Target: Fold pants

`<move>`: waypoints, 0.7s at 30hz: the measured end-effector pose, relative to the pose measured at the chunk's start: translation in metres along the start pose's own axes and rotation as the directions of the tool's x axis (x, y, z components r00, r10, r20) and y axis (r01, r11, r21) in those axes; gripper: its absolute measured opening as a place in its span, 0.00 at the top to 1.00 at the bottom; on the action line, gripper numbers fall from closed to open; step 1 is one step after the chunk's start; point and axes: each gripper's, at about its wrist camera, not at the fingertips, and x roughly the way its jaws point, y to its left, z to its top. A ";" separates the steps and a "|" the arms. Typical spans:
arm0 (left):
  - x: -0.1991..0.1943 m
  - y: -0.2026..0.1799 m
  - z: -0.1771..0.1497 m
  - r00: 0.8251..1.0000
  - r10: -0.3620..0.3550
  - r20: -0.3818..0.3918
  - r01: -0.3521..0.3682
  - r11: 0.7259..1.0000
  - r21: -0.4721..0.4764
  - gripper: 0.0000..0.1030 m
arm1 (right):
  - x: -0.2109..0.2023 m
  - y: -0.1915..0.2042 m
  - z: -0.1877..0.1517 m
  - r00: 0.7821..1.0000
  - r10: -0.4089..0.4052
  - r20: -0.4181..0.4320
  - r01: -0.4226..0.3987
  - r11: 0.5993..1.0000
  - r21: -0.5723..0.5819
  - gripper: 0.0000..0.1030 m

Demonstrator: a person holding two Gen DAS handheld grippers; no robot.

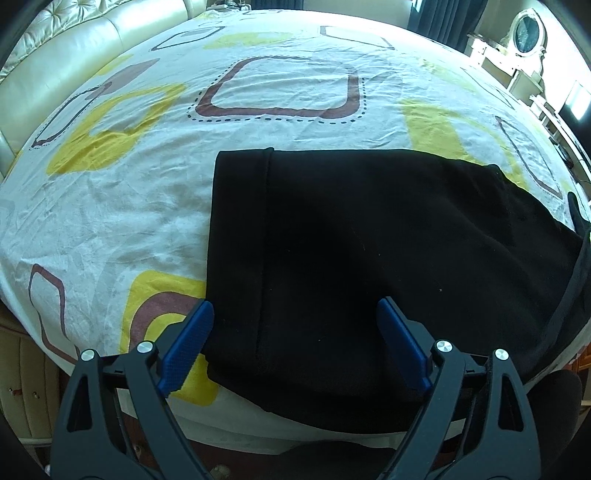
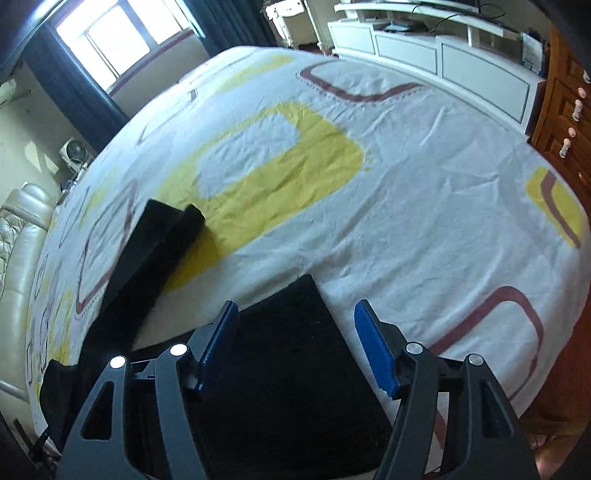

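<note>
Pants [image 1: 369, 258] flat on bed [image 1: 147, 206] near front edge, headboard [image 1: 55, 74] at left, cabinet [image 2: 443, 55] beyond bed.

Counts: 1 pair of black pants [image 1: 369, 258], lying on 1 bed with 1 patterned sheet [image 1: 147, 192]. 2 grippers: left gripper [image 1: 295, 343] and right gripper [image 2: 295, 347], each with 2 blue fingers [image 1: 188, 347], so 4 fingers total; all 4 spread apart, nothing between them. Background: 1 window [image 2: 118, 40], 1 white cabinet [image 2: 436, 55], 1 wooden dresser [image 2: 565, 122], 1 oval mirror [image 1: 529, 32].
</note>
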 end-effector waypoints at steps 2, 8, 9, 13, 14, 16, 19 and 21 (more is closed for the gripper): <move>0.001 -0.001 0.002 1.000 0.020 -0.008 -0.020 0.999 -0.030 0.12 | 0.013 0.005 0.006 1.000 -0.020 -0.022 0.019 0.997 -0.071 0.61; 0.003 0.004 0.006 1.000 0.020 -0.009 -0.021 0.991 -0.131 0.12 | -0.008 0.016 0.013 0.997 -0.050 0.063 0.060 0.986 -0.158 0.90; 0.004 0.004 0.006 1.000 0.017 -0.008 -0.018 0.989 -0.144 0.12 | 0.001 0.014 0.008 0.997 -0.075 0.023 0.078 0.985 -0.154 0.90; 0.006 0.008 0.007 1.000 -0.001 -0.008 0.000 0.983 -0.182 0.12 | 0.002 -0.007 0.017 0.996 -0.039 0.078 0.044 0.996 -0.075 0.80; 0.006 0.009 0.007 1.000 -0.004 -0.006 0.003 0.983 -0.185 0.12 | -0.011 -0.016 0.022 0.992 -0.007 0.129 0.006 1.000 0.007 0.69; 0.006 0.008 0.007 1.000 -0.006 -0.003 0.005 0.982 -0.186 0.12 | -0.041 -0.028 0.025 0.963 -0.006 0.268 -0.044 0.982 0.181 0.55; 0.007 0.007 0.007 1.000 -0.005 -0.003 0.004 0.981 -0.194 0.11 | -0.033 -0.009 0.032 0.953 0.160 0.259 -0.229 0.937 0.265 0.38; 0.009 0.008 0.008 1.000 -0.011 -0.005 0.009 0.979 -0.202 0.08 | -0.005 0.016 0.039 0.955 0.244 0.171 -0.285 0.914 0.288 0.38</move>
